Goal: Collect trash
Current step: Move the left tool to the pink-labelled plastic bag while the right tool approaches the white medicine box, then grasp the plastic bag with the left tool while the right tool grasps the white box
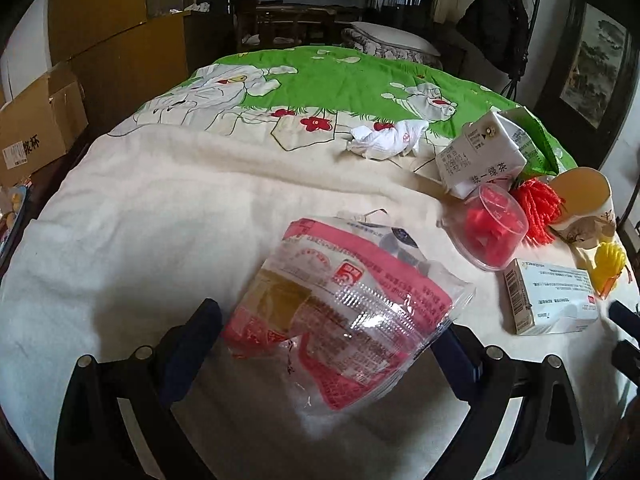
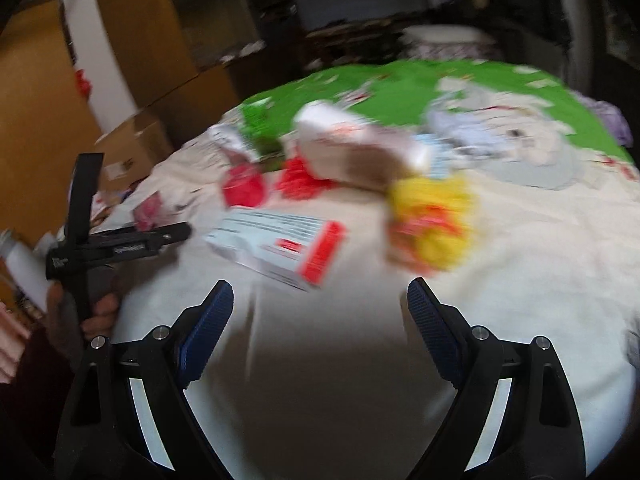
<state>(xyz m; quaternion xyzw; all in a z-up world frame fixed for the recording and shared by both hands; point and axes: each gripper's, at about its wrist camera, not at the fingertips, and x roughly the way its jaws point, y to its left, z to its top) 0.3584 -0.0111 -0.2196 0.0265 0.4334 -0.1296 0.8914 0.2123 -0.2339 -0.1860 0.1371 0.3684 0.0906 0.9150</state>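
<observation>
A pink and clear plastic wrapper [image 1: 344,312] lies on the cream blanket [image 1: 160,216], between the fingers of my left gripper [image 1: 332,340], which is open around its near end. Other trash lies to the right: a crumpled white tissue [image 1: 386,138], a tea carton [image 1: 480,156], a clear cup with red pieces [image 1: 494,226] and a white box [image 1: 548,300]. My right gripper [image 2: 320,312] is open and empty above the blanket, short of the white box [image 2: 280,244]. The right wrist view is blurred.
A paper cup [image 1: 584,204], red yarn [image 1: 538,208] and a yellow toy [image 1: 608,268] lie at the right. A green patterned quilt [image 1: 340,80] covers the far bed. Cardboard boxes [image 1: 40,132] stand on the left. My left gripper's handle [image 2: 116,248] shows in the right wrist view.
</observation>
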